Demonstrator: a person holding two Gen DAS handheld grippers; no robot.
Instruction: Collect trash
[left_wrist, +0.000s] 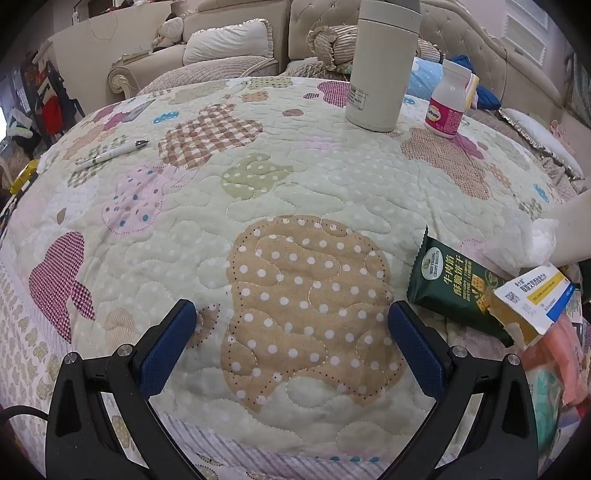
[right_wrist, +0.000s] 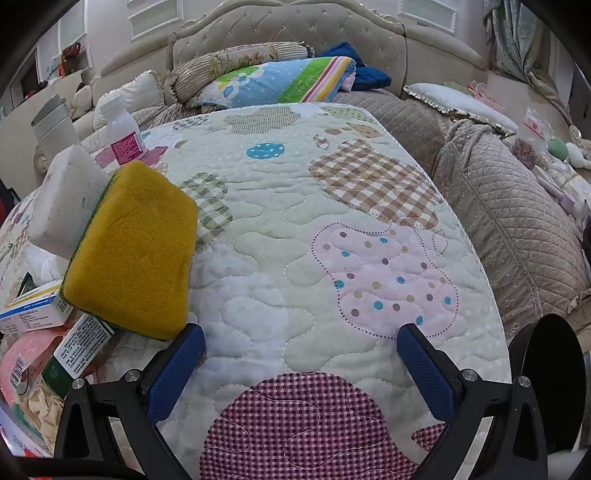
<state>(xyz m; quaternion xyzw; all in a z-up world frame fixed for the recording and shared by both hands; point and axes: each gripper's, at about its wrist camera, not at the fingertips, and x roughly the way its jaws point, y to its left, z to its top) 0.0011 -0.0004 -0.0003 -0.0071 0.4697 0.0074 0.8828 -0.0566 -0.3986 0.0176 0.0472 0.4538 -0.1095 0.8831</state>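
Observation:
Trash lies in a pile on the quilted table cover (left_wrist: 258, 192). In the left wrist view, at the right edge, I see a dark green biscuit wrapper (left_wrist: 454, 288), a torn blue-and-yellow carton (left_wrist: 532, 299), crumpled white tissue (left_wrist: 524, 240) and pink wrappers (left_wrist: 554, 354). My left gripper (left_wrist: 291, 332) is open and empty, left of the pile. In the right wrist view the pile sits at the left: a yellow sponge (right_wrist: 133, 247), a white block (right_wrist: 66, 199), a blue-and-white carton (right_wrist: 33, 306) and a green-and-white box (right_wrist: 79, 347). My right gripper (right_wrist: 301, 354) is open and empty, right of the sponge.
A cream thermos (left_wrist: 380, 62) and a white pill bottle with a pink label (left_wrist: 447, 99) stand at the far side. A white pen (left_wrist: 110, 153) lies far left. Sofas and cushions (right_wrist: 280, 77) surround the table. A black round object (right_wrist: 550, 369) is off the right edge.

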